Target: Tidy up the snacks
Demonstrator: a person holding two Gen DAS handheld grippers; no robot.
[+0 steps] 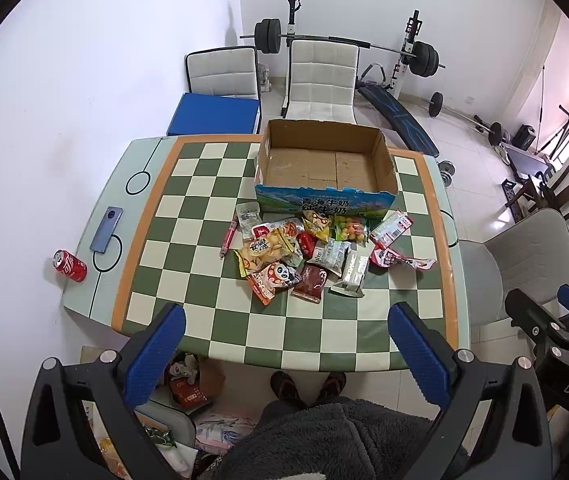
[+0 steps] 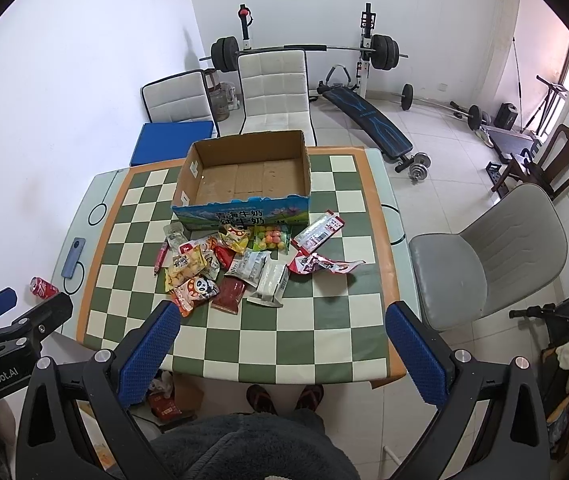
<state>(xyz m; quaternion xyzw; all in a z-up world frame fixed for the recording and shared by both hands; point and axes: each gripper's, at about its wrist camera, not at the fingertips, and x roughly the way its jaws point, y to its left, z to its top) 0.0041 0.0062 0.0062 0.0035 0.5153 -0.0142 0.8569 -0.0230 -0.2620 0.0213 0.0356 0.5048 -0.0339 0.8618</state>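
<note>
Snacks (image 1: 316, 256) before box (image 1: 324, 168); both grippers' fingers (image 1: 156, 352) (image 2: 148, 352) wide apart, empty.

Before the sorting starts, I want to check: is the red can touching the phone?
Apart. In the left wrist view, pale table shows plainly between the red can and the phone.

Each gripper has a black frame with triangular cut-outs, silver round screws at the joints and two fingers faced with blue textured pads (image 1: 156, 354). In the right wrist view, the left gripper (image 2: 24, 304) at nine o'clock bears white "GenRobot.AI" lettering. The person wears a fuzzy dark-grey garment (image 1: 316, 440) and dark shoes (image 1: 284, 386) with red trim.
</note>
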